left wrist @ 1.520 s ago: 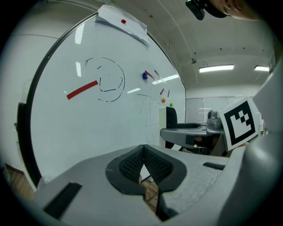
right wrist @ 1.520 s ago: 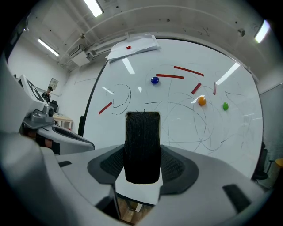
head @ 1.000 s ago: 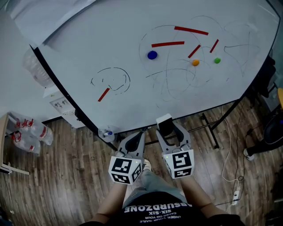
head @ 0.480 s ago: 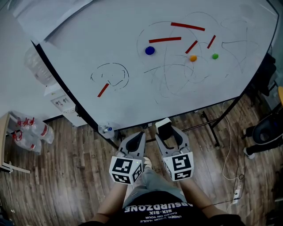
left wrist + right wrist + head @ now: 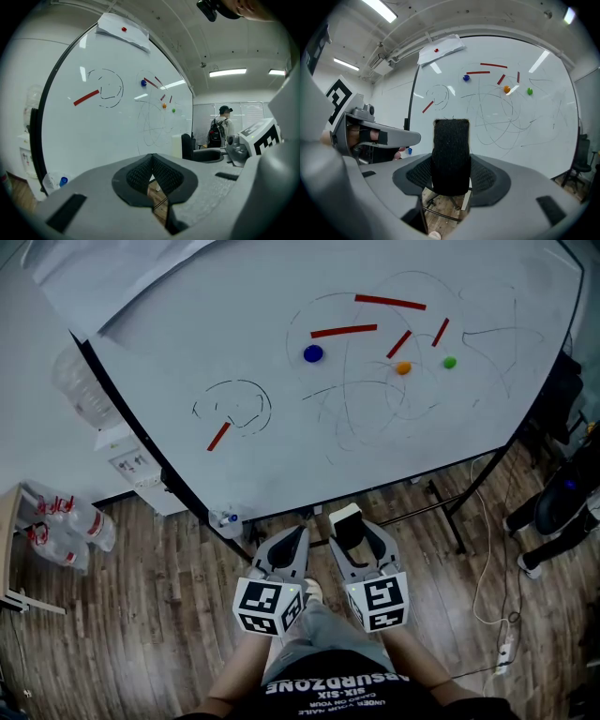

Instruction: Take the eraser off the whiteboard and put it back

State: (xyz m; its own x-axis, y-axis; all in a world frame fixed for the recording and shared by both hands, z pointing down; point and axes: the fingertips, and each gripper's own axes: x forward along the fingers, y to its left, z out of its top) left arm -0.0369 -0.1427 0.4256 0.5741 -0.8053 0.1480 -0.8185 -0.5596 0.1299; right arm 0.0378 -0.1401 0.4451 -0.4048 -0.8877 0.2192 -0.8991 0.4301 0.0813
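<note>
Sitting upright between the jaws of the right gripper (image 5: 356, 532), the eraser (image 5: 450, 150) is being clamped by its lower half (dark felt facing that gripper's camera), clear of the whiteboard (image 5: 281, 315) ahead of the jaws. Just to its left, the left gripper (image 5: 151, 174) is pressing its jaws together on nothing. Meeting the board tilted is the risk I am seeing: an unseated eraser could be falling on release

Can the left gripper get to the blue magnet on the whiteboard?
Probably, with a stretch: nothing stands between the left gripper and the blue magnet, but its jaws are shut and empty, so they must open first.
</note>
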